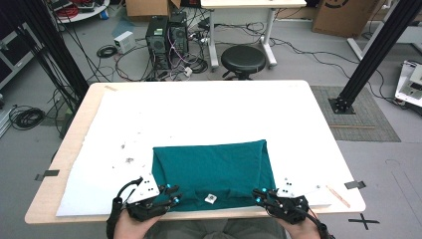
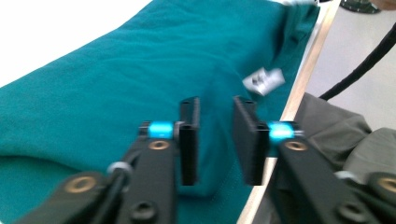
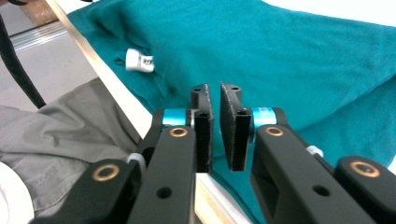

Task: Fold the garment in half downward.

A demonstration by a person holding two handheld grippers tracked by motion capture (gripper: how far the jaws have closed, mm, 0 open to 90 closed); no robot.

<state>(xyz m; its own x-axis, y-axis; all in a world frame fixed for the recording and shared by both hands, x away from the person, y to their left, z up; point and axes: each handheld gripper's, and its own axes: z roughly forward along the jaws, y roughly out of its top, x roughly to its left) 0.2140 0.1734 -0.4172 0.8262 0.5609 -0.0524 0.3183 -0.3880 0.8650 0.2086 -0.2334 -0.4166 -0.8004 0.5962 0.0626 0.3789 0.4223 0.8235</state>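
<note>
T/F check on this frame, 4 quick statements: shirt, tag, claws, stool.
1. The teal shirt lies folded at the table's near edge. True.
2. A white tag shows on the shirt between the two claws. True.
3. The left claw is clamped on the shirt. False: its jaws stand apart, with cloth under them but no grip.
4. A red stool stands beyond the table. False: the stool is black.
</note>
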